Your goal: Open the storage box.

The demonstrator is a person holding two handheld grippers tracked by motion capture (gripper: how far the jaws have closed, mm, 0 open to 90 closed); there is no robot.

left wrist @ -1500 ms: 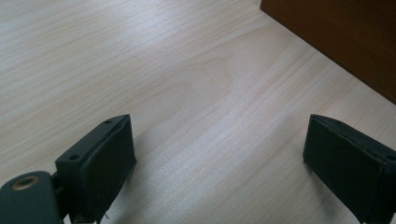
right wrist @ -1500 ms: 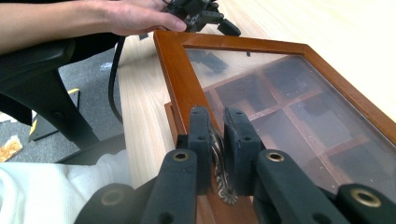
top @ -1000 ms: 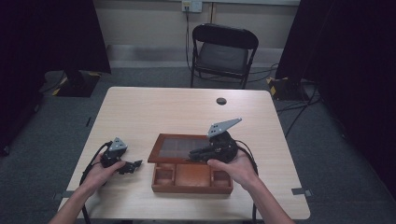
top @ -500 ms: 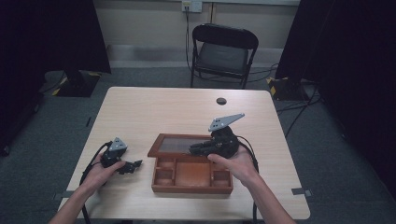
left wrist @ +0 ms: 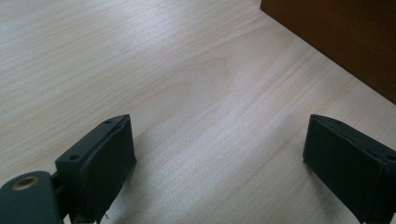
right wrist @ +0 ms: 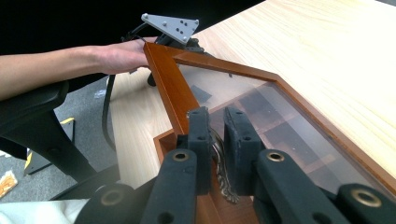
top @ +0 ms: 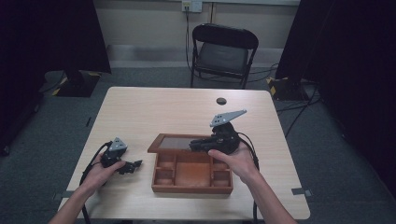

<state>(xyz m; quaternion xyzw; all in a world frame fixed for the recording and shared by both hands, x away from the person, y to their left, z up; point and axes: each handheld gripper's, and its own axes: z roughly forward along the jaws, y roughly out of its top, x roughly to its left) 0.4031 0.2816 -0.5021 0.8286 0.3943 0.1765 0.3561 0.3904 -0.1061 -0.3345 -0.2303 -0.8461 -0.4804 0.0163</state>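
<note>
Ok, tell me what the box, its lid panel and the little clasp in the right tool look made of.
Box: looks like wood with a reddish-brown varnish, judging by its smooth, slightly glossy frame.
Lid panel: clear glass or acrylic, since the compartments show through it; which one I can't tell.
Clasp: probably metal with an antique brass look, ornate and dull gold. The right tool is shut on it.

- The brown wooden compartment box is cut off by the left gripper view's top and right edges.
- The small dark round object on the pale wooden tabletop is too small to identify.
</note>
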